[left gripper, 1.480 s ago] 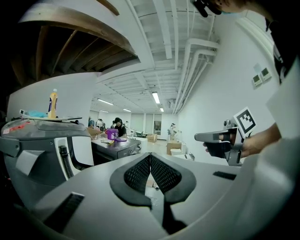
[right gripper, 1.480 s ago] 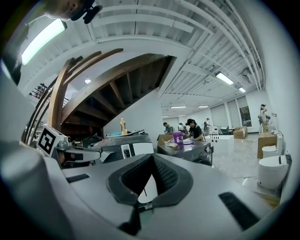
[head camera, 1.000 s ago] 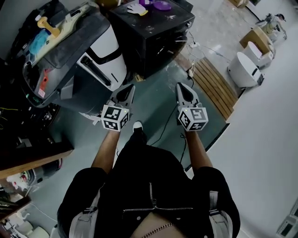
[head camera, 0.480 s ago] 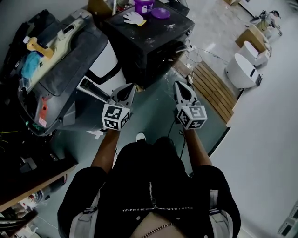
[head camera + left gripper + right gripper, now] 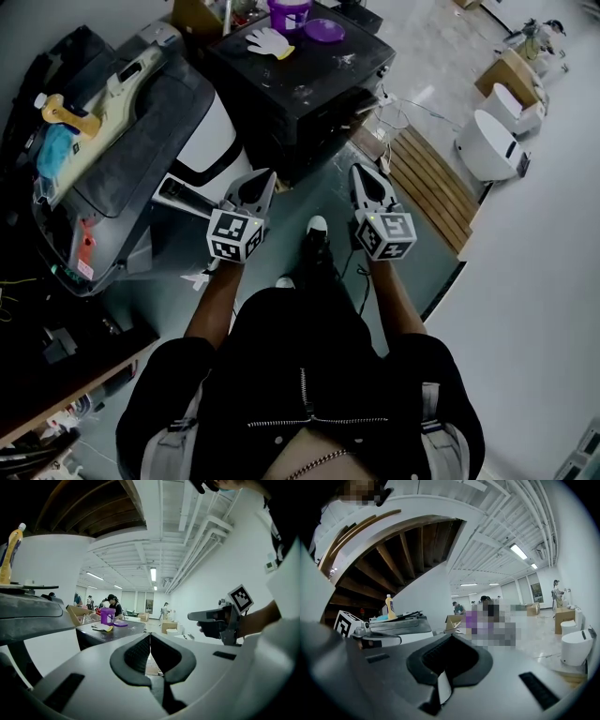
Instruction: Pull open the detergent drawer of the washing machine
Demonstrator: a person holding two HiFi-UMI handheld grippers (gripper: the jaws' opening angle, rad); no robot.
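Head view | washing machine (image 5: 217, 127) at left; bottle (image 5: 64, 105) on its lid, label too small to read; detergent drawer not discernible | left gripper (image 5: 266, 178) near machine, clenched, empty | right gripper (image 5: 357, 172) clenched, empty

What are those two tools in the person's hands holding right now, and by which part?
Nothing is held. The left hand-held gripper and the right hand-held gripper both have their jaws shut together, with nothing between them.
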